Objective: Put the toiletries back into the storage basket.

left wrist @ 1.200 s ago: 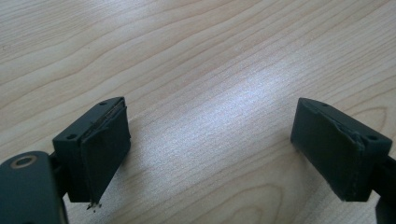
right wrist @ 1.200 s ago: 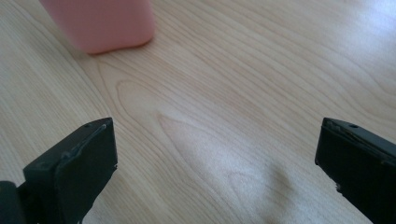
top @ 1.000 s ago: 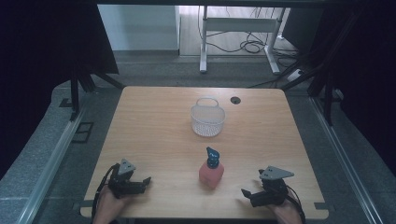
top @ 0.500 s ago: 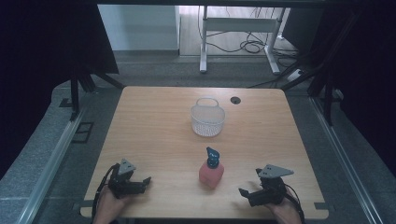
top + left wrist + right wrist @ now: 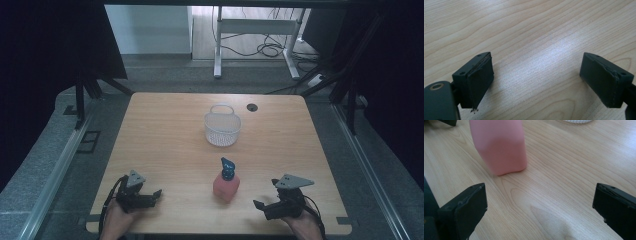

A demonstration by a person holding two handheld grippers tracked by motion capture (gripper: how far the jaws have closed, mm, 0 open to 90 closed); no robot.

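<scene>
Tongs first: both pairs are spread wide and grip nothing, the right tongs (image 5: pixel 263 206) low at the near right of the surface (image 5: pixel 165 130), the left tongs (image 5: pixel 152 196) at the near left. I judge the step in hand to be reaching for the pink bottle (image 5: pixel 226 186) with its blue cap (image 5: pixel 228 167), which stands upright near the front edge, between my two hands and closer to the right. From the right gripper view the bottle (image 5: pixel 499 145) sits ahead and off to one side of the jaws, so I would swing to centre it before closing, gripping the body low. Farther back, well apart, stands a white basket (image 5: pixel 222 127).
</scene>
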